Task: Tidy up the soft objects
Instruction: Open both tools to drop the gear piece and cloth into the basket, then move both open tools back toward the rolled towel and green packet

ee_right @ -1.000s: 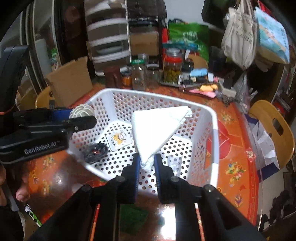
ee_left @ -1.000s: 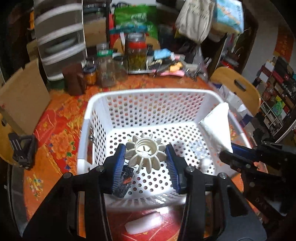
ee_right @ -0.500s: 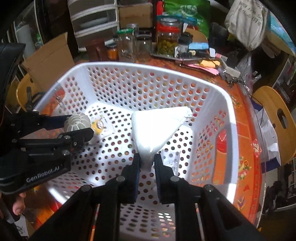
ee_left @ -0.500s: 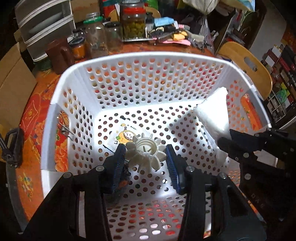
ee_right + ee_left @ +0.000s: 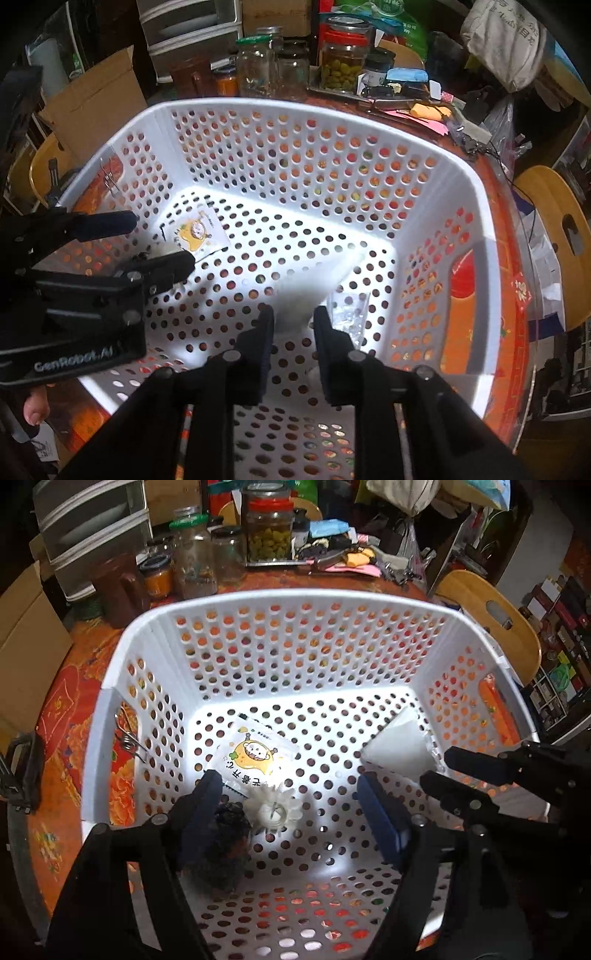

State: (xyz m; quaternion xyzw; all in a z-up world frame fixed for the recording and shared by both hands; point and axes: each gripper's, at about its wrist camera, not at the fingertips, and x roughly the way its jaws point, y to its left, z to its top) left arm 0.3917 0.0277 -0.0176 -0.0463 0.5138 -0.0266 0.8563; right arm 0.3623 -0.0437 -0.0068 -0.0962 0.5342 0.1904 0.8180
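Note:
Both grippers reach down into a white perforated basket (image 5: 122,686). My left gripper (image 5: 291,805) has its jaws wide and still opening. A white ribbed, flower-shaped piece (image 5: 273,808) lies loose on the basket floor between them, touching neither pad. A black fuzzy ring (image 5: 225,830) lies by the left finger. My right gripper (image 5: 293,325) is opening too. The narrow end of a white foam wedge (image 5: 306,288) sits blurred between its pads, and the wedge (image 5: 399,746) rests low against the basket floor.
A cartoon-printed sachet (image 5: 255,757) and a clear plastic packet (image 5: 347,314) lie in the basket. A metal clip (image 5: 127,738) hangs on its left wall. Jars (image 5: 271,535) and clutter crowd the far side of the orange-patterned table (image 5: 74,686); wooden chairs (image 5: 491,613) stand to the right.
Both grippers came down into the basket. The left jaws spread and the ribbed piece dropped to the floor. The right jaws parted and the wedge tipped down from upright.

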